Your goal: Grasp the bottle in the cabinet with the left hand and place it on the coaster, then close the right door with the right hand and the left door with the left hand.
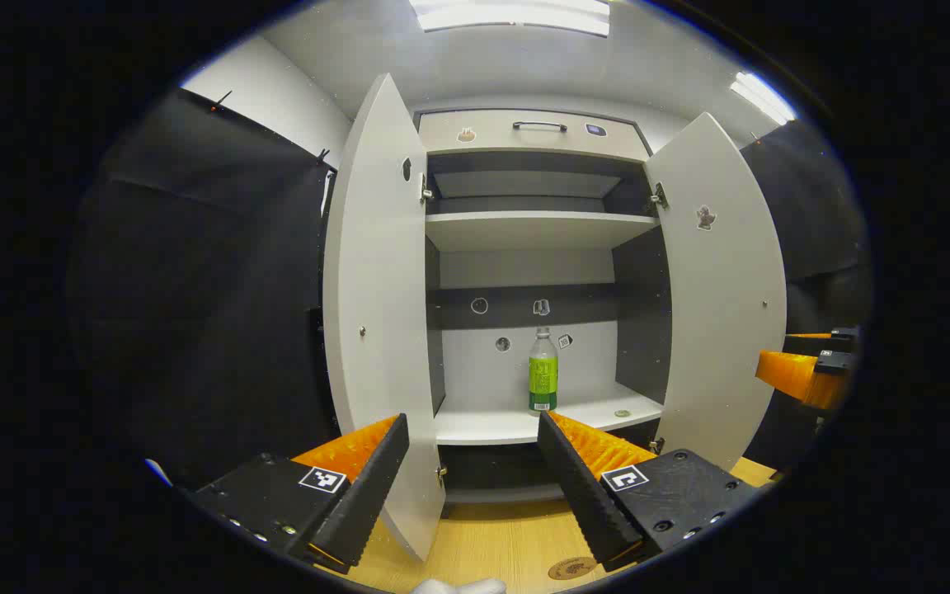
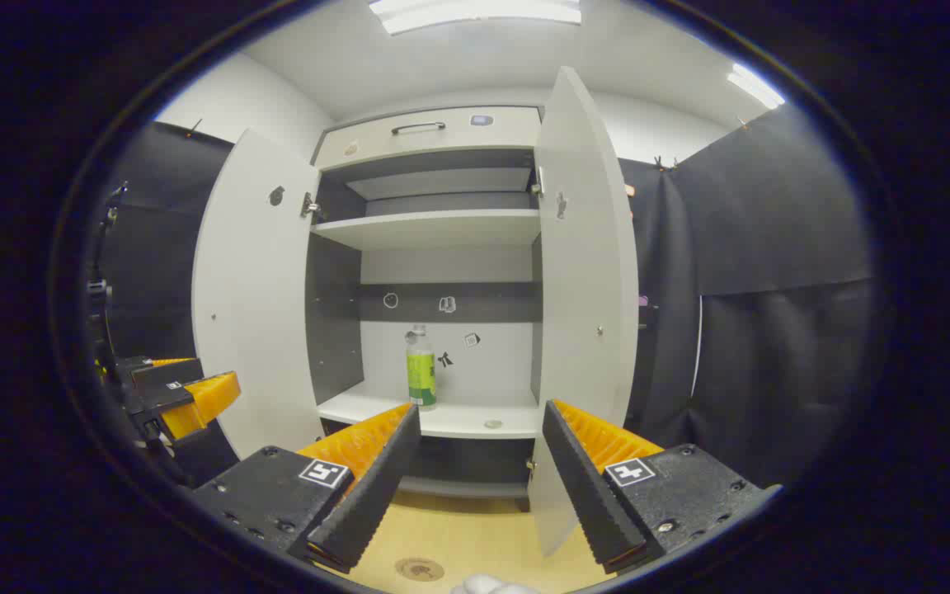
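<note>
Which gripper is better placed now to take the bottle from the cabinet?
Left. The left gripper is open and the bottle stands on the lower shelf between its fingers' lines; from the right gripper it sits off-centre.

1 bottle (image 1: 543, 370), upright on the lower shelf (image 1: 524, 422). 1 cabinet (image 1: 534, 280) w/ 2 doors, both open: left door (image 1: 376, 305), right door (image 1: 722, 289). 2 shelves inside, upper shelf (image 1: 534, 228) bare. 1 drawer (image 1: 534, 132) on top w/ 1 handle (image 1: 539, 125). 1 round coaster (image 1: 571, 568) on the table (image 1: 483, 544). 2 ceiling lights (image 1: 512, 15).
</note>
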The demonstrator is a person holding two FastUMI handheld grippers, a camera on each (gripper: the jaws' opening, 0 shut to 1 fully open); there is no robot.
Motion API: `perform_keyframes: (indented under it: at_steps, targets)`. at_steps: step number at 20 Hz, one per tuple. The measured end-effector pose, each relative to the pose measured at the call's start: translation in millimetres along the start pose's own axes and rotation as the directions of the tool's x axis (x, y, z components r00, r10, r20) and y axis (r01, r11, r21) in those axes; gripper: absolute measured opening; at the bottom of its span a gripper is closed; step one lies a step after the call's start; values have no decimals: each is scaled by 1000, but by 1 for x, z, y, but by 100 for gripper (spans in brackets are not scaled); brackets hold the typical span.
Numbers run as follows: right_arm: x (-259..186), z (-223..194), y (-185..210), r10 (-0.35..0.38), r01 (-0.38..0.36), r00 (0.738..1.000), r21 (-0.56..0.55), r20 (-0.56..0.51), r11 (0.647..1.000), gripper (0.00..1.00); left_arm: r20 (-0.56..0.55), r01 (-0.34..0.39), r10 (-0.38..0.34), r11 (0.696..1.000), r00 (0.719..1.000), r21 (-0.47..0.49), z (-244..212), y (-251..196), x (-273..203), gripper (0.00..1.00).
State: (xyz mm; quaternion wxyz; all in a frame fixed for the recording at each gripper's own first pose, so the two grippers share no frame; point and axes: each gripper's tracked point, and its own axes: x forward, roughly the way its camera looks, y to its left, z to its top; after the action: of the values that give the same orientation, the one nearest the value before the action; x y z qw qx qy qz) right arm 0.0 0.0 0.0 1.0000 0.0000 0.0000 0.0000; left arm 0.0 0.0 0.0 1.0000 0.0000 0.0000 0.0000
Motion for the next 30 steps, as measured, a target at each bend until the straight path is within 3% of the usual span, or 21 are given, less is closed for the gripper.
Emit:
perform_keyframes:
  at_steps: [12,18,23,30]
  targets:
    - [8,-1,1,2,-2,1000,9,0,1000,98,4,3,-3,1000,1000,7,0,-1,11,96]
    - [12,3,2,3,-3,1000,5,1,1000,98,14,29,-29,1000,999,3,-2,-13,38,96]
    - [22,10,6,11,-11,1000,-1,-11,1000,98,23,85,-84,996,996,-26,-12,-41,99,96]
    - [35,17,6,-9,7,1000,-48,-29,999,98,27,122,-121,991,992,-59,-36,-84,225,97]
